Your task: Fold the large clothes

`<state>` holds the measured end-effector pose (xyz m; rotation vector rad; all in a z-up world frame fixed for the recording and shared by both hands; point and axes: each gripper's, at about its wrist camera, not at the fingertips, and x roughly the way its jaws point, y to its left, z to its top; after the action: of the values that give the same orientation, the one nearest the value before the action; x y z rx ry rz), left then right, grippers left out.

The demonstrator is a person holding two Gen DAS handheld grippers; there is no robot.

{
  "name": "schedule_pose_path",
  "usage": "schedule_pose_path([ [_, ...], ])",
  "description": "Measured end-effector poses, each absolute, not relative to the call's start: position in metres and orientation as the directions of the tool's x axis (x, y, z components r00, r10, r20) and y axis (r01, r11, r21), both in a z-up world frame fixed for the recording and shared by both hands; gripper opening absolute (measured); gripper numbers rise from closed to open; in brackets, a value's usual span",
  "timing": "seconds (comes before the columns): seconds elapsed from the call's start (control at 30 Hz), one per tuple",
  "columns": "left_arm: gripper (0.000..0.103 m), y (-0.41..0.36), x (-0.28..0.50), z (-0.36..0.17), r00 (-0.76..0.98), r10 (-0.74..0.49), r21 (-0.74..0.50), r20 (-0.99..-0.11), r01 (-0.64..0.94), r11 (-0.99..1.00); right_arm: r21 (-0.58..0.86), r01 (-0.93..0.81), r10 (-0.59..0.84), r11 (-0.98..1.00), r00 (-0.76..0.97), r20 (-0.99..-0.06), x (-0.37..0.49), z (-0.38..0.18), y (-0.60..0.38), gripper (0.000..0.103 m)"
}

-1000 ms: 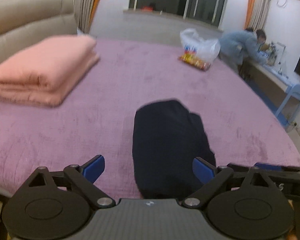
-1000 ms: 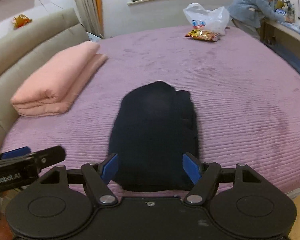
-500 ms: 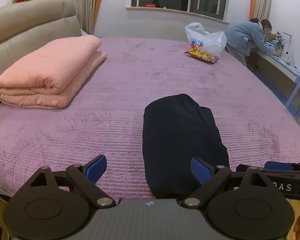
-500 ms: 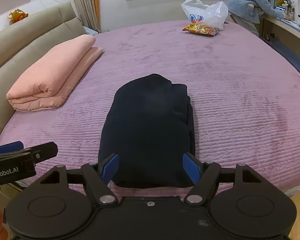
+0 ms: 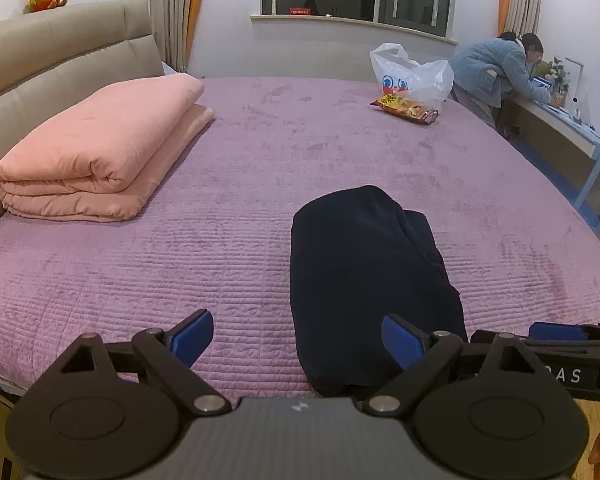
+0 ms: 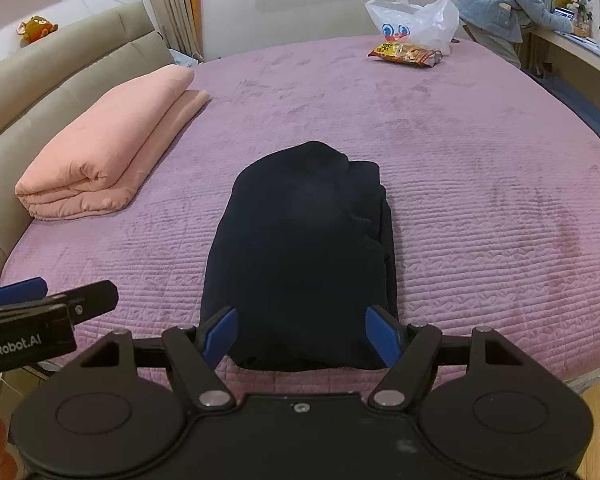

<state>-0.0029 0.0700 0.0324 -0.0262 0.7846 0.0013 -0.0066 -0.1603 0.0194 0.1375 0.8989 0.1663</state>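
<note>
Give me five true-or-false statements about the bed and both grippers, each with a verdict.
1. The dark garment lies folded on the purple bed. True.
2. The left gripper grips the garment. False: it is open, holding nothing.
3. The pink blanket is spread flat. False: it is folded beside the headboard.
4. The right gripper is open. True.
5. The snack packet sits on the garment. False: it lies far off, by the plastic bag.

Garment [image 6: 300,248] mid-bed [image 6: 480,152] — quilt [image 6: 112,148] left, bag [image 6: 416,20] behind.
</note>
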Motion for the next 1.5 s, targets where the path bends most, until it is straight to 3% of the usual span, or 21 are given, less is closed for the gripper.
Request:
schedule_pose_path([
  [1.5, 0.092, 0.078, -0.003, 0.022, 0.691, 0.030, -0.016, -0.722, -0.061, 0.998, 0.182, -0.134, 0.226, 0.974, 0.617, -0.754, -0.018, 0.016, -0.152, 0.084],
])
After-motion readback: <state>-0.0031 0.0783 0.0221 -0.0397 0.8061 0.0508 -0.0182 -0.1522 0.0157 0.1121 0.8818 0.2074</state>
